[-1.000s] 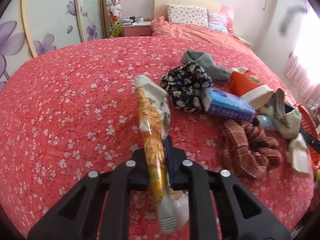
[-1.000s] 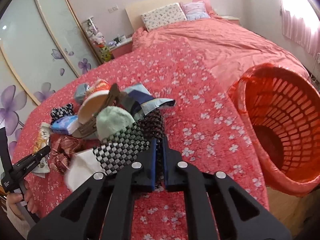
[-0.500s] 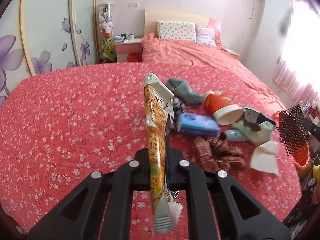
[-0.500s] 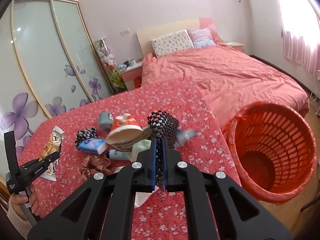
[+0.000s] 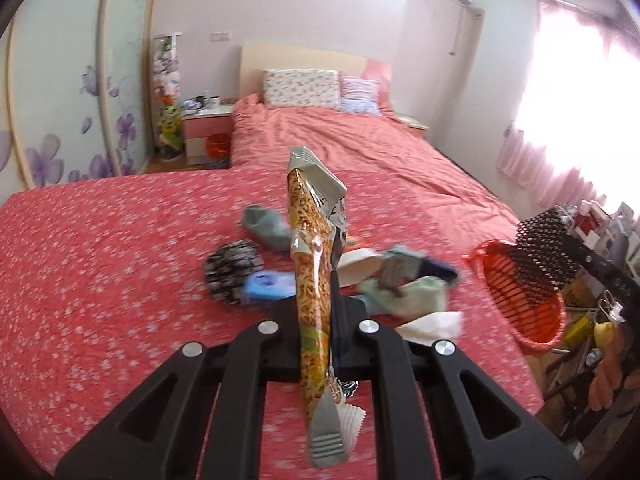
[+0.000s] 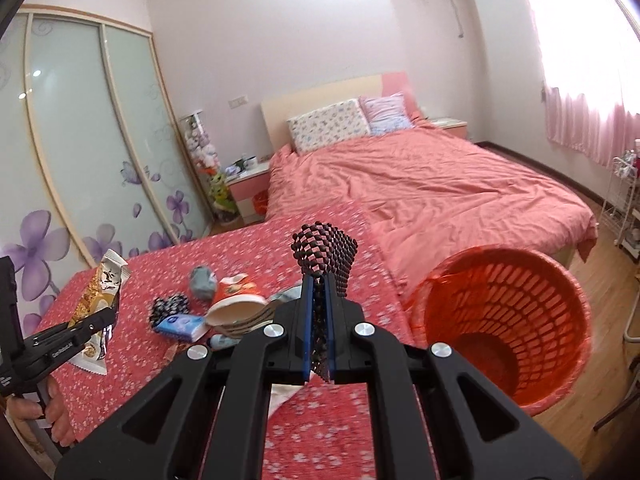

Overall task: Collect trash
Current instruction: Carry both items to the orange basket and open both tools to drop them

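The right gripper [image 6: 318,336] is clamped on a checkered mesh [image 6: 326,256], lifted beside the basket [image 6: 500,320]. The left gripper [image 5: 316,320] pinches a wrapper [image 5: 312,264] above the bed [image 5: 100,260]. Neither is binned yet; a cup [image 6: 236,304], tissue pack [image 6: 180,325] and other clutter remain.

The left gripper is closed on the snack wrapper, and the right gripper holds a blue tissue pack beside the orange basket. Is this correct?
One detail is wrong. The right gripper does not hold the blue tissue pack; that lies on the bed. The right wrist view shows its fingers shut on a black-and-white mesh piece, beside the orange basket. The left gripper is indeed closed on the snack wrapper.
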Available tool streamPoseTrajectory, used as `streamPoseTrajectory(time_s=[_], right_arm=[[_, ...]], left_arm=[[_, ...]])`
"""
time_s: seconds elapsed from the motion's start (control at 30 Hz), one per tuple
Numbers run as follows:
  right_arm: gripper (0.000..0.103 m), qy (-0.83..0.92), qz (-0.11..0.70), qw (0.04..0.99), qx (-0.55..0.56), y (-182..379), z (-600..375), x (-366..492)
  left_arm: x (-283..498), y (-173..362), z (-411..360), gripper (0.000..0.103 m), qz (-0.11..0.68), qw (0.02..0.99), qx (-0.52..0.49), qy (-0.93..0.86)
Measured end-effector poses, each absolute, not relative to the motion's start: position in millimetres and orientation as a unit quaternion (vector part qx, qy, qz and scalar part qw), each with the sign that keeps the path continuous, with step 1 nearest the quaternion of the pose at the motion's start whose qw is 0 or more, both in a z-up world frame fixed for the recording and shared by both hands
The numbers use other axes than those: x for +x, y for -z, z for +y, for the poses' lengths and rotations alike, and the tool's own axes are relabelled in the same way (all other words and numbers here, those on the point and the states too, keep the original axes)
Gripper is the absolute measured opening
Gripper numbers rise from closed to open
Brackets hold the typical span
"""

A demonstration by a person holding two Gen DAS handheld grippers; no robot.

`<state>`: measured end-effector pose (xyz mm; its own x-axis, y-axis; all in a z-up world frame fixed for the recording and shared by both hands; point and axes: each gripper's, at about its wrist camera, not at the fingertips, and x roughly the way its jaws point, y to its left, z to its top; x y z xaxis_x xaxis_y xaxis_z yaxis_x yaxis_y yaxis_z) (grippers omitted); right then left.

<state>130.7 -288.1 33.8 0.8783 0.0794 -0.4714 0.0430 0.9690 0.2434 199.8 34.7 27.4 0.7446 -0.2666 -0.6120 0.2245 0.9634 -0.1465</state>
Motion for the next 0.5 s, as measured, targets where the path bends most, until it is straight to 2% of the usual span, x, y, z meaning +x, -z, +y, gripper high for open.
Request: streamPoseTrajectory(time_s=[0.5], right_arm=[[0.006, 0.094, 0.231, 0.955, 0.158, -11.0, -391.2, 127.1]], left_arm=[[214.0, -15.7, -148.4, 0.01, 0.355, 0.889, -0.009, 0.29]])
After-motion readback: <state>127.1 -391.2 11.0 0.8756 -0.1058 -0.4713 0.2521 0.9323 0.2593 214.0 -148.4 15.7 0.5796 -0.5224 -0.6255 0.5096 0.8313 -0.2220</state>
